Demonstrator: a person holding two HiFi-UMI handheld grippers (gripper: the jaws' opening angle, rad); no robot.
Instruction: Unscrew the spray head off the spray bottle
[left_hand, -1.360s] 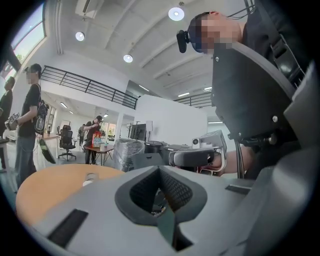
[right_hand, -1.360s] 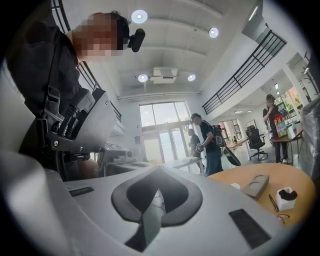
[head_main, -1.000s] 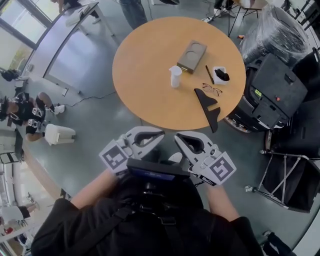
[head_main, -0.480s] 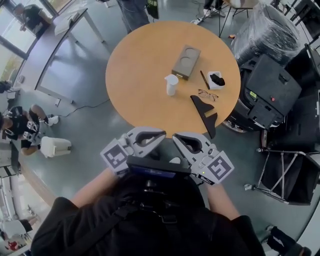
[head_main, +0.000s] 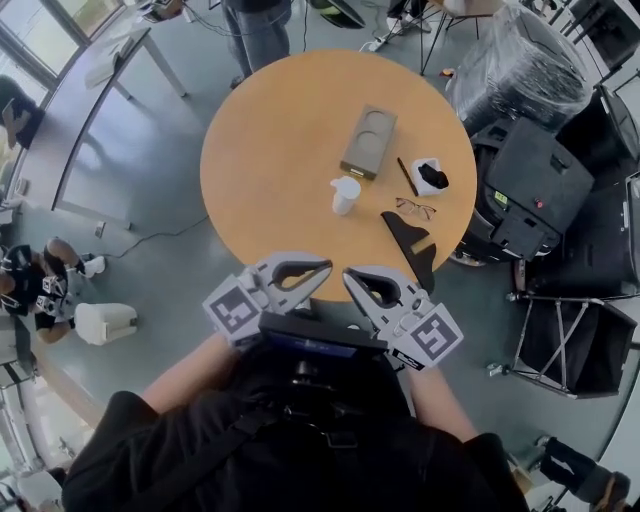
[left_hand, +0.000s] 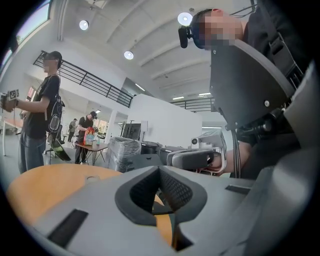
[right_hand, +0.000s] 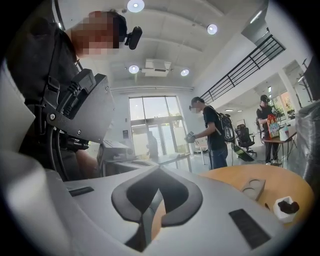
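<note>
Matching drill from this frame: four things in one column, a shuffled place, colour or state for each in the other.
1. glasses
2. tray
3. bottle
4. left gripper

a. shut, nothing between the jaws
b. white, standing upright
c. grey, two round recesses
d. lying next to the black wedge

Pairs: 1-d, 2-c, 3-b, 4-a

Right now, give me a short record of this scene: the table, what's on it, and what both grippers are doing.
table: round, wooden
bottle: white, upright, near the table's middle
tray: grey, just beyond the bottle
glasses: on the table, right of the bottle in the head view
left gripper: shut, empty, at the table's near edge
right gripper: shut, empty, beside the left one
task: bottle not yet touched
</note>
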